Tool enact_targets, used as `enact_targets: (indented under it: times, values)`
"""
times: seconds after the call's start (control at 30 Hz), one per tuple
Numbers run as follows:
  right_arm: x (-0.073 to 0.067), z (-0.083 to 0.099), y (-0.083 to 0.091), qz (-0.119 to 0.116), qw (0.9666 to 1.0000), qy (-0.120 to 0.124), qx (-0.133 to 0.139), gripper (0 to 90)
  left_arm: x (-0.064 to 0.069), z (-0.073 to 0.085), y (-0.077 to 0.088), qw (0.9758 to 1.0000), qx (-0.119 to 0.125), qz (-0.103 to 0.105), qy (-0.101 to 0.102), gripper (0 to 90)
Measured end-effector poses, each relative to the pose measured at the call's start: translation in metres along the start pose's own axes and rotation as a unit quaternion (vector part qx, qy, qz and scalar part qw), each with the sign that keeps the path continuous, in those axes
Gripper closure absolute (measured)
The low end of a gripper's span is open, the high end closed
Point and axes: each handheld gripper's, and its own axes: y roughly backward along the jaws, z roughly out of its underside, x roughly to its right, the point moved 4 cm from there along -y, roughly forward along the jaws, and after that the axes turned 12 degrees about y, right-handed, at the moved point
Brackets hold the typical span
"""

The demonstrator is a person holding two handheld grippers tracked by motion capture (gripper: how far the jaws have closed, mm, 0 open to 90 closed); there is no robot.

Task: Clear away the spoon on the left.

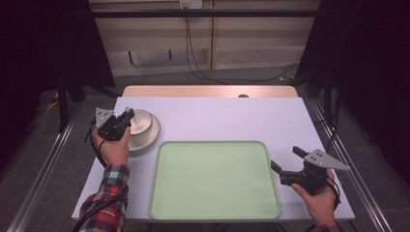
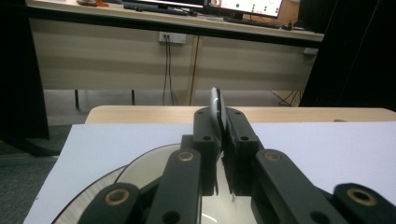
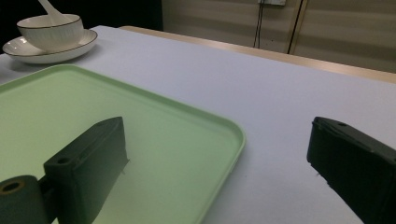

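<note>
My right gripper (image 1: 286, 158) hangs at the near right edge of the green tray (image 1: 214, 180), its 2 jaws wide apart and empty. Farther off, my left gripper (image 1: 128, 115) is clamped on the spoon handle (image 2: 215, 108) — over the bowl (image 1: 139, 122) nested in its plate (image 1: 145, 136).

A white sheet covers the worktop (image 1: 217, 116), leaving a strip of pale wood bare along its far edge. Beyond it, grey floor (image 1: 159, 77) runs to a beige panelled wall (image 1: 154, 34) where black cables (image 1: 193, 58) hang and trail. Dark curtains (image 1: 43, 43) stand left and right.
</note>
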Motion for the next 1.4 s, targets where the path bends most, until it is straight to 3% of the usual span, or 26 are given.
enact_targets:
  times: [0.33,0.87,1.0,1.17,1.2,1.4]
  values:
    - [0.002,0.002,0.001,0.001,1.0000,-0.001,-0.001,4.0,0.001,-0.003,0.000,0.9998,0.002,0.010,0.018,85.1]
    - [0.002,0.001,0.002,0.003,1.0000,-0.004,-0.001,1.6,0.018,-0.033,0.025,0.9975,-0.003,0.061,0.035,85.2]
    - [0.001,0.002,0.001,0.000,1.0000,0.000,-0.003,1.3,0.022,-0.038,0.028,0.9972,-0.006,0.065,0.036,85.2]
    - [-0.001,0.001,0.000,-0.005,1.0000,0.007,-0.002,1.2,0.030,-0.043,0.035,0.9955,-0.019,0.085,0.037,85.3]
    - [-0.001,0.001,0.000,-0.004,1.0000,0.006,-0.002,1.2,0.033,-0.043,0.035,0.9942,-0.017,0.096,0.047,85.3]
    - [-0.002,0.001,0.000,-0.006,1.0000,0.007,0.001,1.0,0.042,-0.043,0.043,0.9911,-0.023,0.119,0.054,85.3]
